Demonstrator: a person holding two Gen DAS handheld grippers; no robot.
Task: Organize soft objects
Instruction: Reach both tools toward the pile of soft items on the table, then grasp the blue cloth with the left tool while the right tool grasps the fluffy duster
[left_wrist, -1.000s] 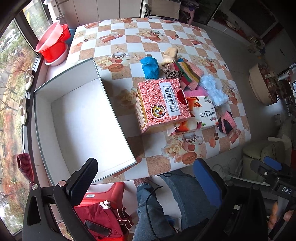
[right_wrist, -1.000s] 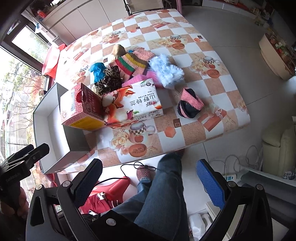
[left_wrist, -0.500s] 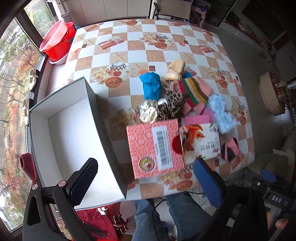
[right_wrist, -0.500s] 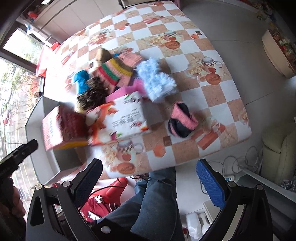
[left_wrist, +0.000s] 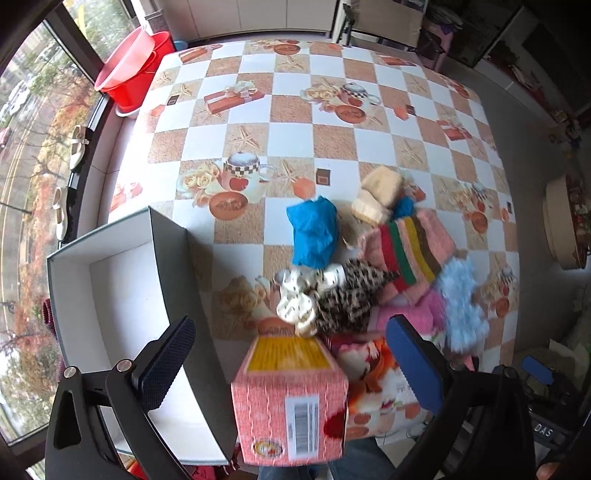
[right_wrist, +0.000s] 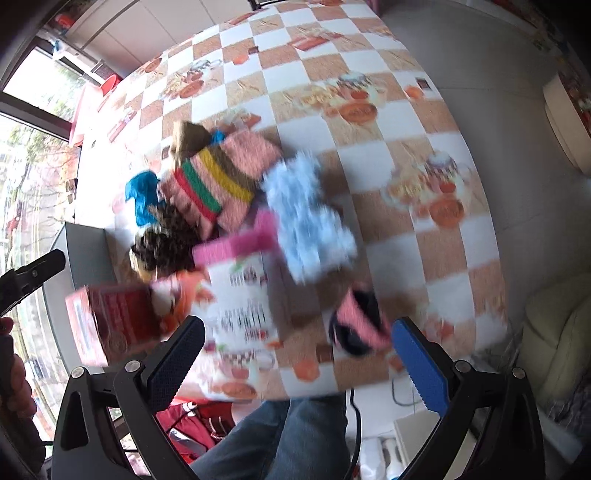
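a table (left_wrist: 369, 122) covered with a checked cloth printed with teapots and roses is seen from above in both wrist views. the left gripper (left_wrist: 291, 365) is held spread wide, nothing between its jaws, above a pink carton (left_wrist: 291, 410) with a barcode label that stands near the table's near edge. just left of the carton an open white box (left_wrist: 110, 302) with dark outer walls sits at the table's edge, and nothing is seen inside it. the soft things are gathered in a loose heap beyond the carton: a blue cloth (left_wrist: 314, 236), a cream knitted piece (left_wrist: 380, 192), a striped pink knit (left_wrist: 406, 251), a leopard-print piece (left_wrist: 347, 295) with a pale spotted item (left_wrist: 295, 306) touching it, and a pale blue fluffy piece (left_wrist: 461, 299) at the right side of the heap. a white carton with orange print (left_wrist: 373, 376) lies beside the pink carton, partly hidden by the gripper's blue finger.

the right gripper (right_wrist: 295, 354) is likewise held wide apart and empty, over the near table edge (this view is blurred by motion). ahead of it a pink-and-black rolled item (right_wrist: 360, 325) lies apart from the heap, near the blue finger. a red basin (left_wrist: 129, 62) stands beyond the far left corner of the table, by the window.
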